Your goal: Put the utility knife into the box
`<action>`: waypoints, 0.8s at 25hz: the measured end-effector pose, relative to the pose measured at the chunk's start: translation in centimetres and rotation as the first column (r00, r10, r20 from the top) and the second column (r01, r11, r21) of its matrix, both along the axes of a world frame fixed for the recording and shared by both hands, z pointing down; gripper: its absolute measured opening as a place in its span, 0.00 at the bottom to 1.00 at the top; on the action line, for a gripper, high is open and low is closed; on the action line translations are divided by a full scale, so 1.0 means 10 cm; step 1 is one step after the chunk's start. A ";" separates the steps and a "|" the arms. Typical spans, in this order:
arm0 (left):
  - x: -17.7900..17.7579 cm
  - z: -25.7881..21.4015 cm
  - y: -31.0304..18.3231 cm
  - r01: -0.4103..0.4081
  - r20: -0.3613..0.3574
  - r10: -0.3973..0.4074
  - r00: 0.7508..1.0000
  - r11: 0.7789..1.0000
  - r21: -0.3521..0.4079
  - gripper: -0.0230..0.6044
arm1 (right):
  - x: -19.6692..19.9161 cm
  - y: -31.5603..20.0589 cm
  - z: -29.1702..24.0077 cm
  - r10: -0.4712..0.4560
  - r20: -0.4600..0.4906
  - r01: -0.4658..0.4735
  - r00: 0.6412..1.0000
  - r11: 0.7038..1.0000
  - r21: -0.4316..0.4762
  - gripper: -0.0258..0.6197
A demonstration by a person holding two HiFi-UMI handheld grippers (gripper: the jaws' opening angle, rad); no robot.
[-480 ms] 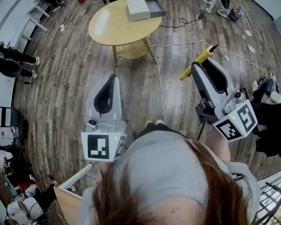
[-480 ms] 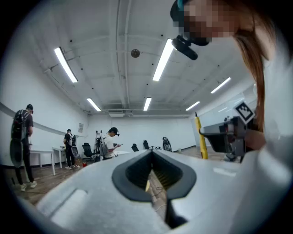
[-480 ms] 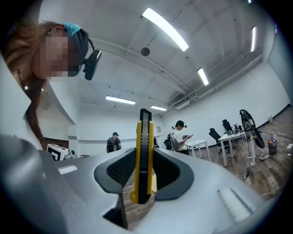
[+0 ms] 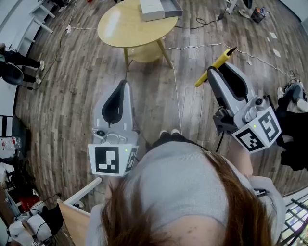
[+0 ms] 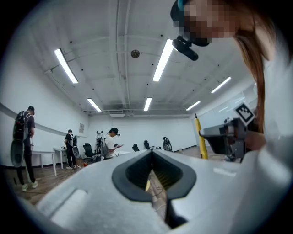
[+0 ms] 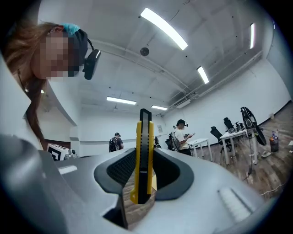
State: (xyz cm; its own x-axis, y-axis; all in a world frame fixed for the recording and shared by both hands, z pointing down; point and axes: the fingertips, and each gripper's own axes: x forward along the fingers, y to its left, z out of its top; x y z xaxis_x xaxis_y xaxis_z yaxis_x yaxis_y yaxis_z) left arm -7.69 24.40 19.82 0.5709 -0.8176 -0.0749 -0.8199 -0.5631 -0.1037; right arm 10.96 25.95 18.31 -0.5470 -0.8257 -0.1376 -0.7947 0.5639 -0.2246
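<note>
Right gripper (image 4: 211, 74) is clamping the knife (image 4: 215, 66), blade-end forward; the box (image 4: 153, 9) is sitting well ahead, leftward; left gripper (image 4: 124, 86) is idling closed, empty.

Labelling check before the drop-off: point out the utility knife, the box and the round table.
utility knife (image 6: 143, 155): right gripper view, middle of its yellow-and-black body.
box (image 4: 152, 9): head view, its white part, on the table.
round table (image 4: 120, 26): head view, bare yellow top.

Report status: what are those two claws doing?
Right gripper shut on utility knife. Left gripper shut, empty. Box on round table ahead. Cable across floor.
</note>
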 end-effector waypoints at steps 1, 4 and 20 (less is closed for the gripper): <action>0.01 0.01 0.01 0.001 0.000 -0.001 1.000 1.000 0.000 0.03 | 0.00 0.02 0.01 -0.005 -0.006 0.005 1.000 1.000 0.001 0.23; 0.04 0.04 0.06 0.000 0.000 0.000 1.000 1.000 -0.001 0.03 | -0.02 0.09 0.03 -0.029 -0.030 0.029 0.999 1.000 0.005 0.23; 0.27 0.06 0.20 0.059 0.003 -0.059 0.998 0.998 0.014 0.03 | 0.33 0.16 -0.03 -0.086 0.020 0.086 0.996 0.996 0.030 0.23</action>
